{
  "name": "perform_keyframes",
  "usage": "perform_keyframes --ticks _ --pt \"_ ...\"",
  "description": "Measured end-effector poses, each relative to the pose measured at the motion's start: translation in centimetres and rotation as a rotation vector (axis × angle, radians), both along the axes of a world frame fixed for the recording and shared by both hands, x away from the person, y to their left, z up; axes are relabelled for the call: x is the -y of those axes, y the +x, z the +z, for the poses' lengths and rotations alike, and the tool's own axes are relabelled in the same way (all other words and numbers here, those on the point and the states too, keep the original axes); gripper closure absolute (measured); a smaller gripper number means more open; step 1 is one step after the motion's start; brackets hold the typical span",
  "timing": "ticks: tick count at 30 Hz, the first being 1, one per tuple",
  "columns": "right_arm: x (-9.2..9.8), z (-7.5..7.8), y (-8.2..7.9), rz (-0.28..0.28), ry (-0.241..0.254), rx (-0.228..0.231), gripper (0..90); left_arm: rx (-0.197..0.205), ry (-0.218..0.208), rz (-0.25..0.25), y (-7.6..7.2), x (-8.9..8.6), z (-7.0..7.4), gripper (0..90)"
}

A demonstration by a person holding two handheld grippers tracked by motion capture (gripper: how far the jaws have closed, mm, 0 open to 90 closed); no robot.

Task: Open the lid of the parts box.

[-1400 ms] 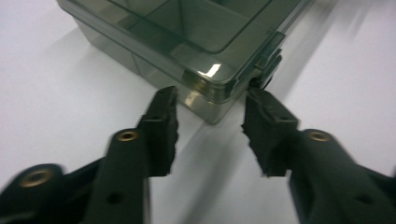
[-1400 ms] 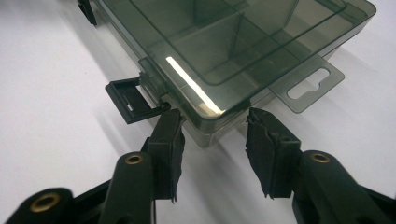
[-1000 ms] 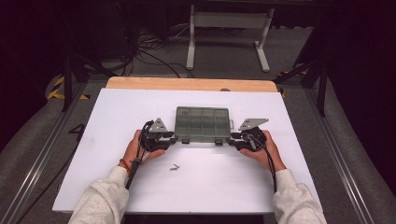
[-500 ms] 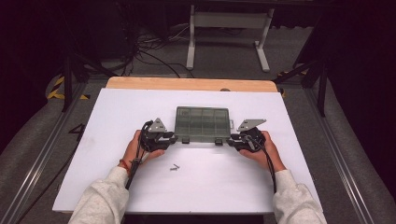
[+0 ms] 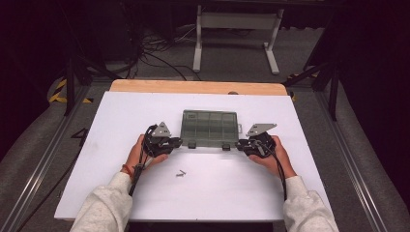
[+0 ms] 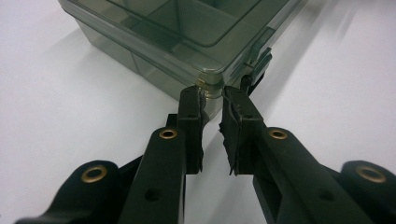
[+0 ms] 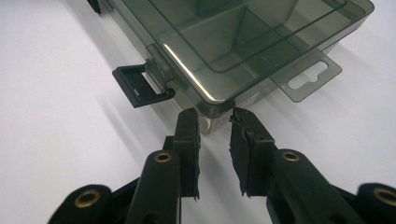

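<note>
Jaws, left: left gripper (image 6: 212, 100) is narrowed right down with its tips straddling a near corner of the box; they've just been closing, and the corner sits between them, though I can't swear the pads are pressing yet.
Jaws, right: right gripper (image 7: 215, 116) is the same story on the other near corner, a slim gap, just been closing, corner edge between the tips, contact looks close but not certain.
Box: smoky clear compartment box (image 5: 209, 128), lid down, dividers visible through it, lying flat mid-surface with its long side toward the person.
Latches: two dark latches on the near edge; the one in the right gripper view (image 7: 140, 86) looks flipped out flat, so probably undone. The other latch (image 6: 259, 60) is harder to read.
Hang tab: clear tab with a slot (image 7: 306, 74) sticks out of the short side beside the right corner.
Step, my guess: pinching both front corners to lift the lid or steady the box.
Doing it well: bite on the lid lip only, not lid plus base together, keep both sides even so it doesn't twist, and squeeze gently since that plastic is slippery.
Nearby: small dark screw-like bit (image 5: 181, 173) lies on the white surface (image 5: 121, 111), well short of the box, between the hands.
</note>
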State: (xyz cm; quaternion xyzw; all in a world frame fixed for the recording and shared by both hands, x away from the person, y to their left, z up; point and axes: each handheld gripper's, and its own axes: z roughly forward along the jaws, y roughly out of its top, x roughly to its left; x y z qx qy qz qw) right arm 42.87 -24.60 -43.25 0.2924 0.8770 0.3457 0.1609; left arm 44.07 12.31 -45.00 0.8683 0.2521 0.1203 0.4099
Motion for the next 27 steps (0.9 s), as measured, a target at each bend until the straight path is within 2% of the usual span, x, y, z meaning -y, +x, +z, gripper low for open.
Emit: perform_keyframes --ticks 5,10,13,14,15,16,19,21,23,26,27 --pt "0.2 0.4 -0.2 -0.004 0.009 0.026 73.1 -0.003 -0.009 -0.001 0.0 -0.1 0.0 77.1" --pt "0.2 0.4 -0.2 -0.004 0.009 0.031 73.8 0.002 -0.01 0.001 0.0 -0.2 0.1 75.3" --pt "0.3 0.6 -0.3 -0.01 0.031 0.055 74.4 0.018 -0.024 -0.003 0.0 -0.5 0.3 71.1" --pt "0.3 0.8 -0.3 -0.012 0.038 0.067 74.8 0.033 -0.025 0.004 0.0 -0.6 0.4 68.6" --pt "0.4 0.9 -0.4 -0.019 0.056 0.09 74.2 0.04 -0.029 0.012 0.0 -0.7 0.5 61.9" --pt "0.4 1.0 -0.4 -0.022 0.063 0.098 74.3 0.049 -0.029 0.02 0.0 -0.7 0.5 60.0" --pt "0.2 1.2 -0.5 -0.026 0.037 0.136 70.6 0.108 -0.009 0.046 0.0 -0.7 0.9 51.9" --pt "0.0 1.3 -0.5 -0.04 0.035 0.176 66.9 0.144 -0.016 0.055 -0.1 -0.5 1.1 47.8" --pt "-0.2 1.5 -0.4 -0.055 0.023 0.229 59.9 0.17 0.002 0.068 0.0 -0.2 1.3 42.3" --pt "-0.4 1.8 -0.3 -0.055 0.013 0.283 56.8 0.204 0.007 0.083 0.3 0.4 1.9 37.7" --pt "-0.5 1.8 -0.2 -0.059 0.004 0.306 56.0 0.233 0.027 0.095 0.6 0.7 2.2 37.4"
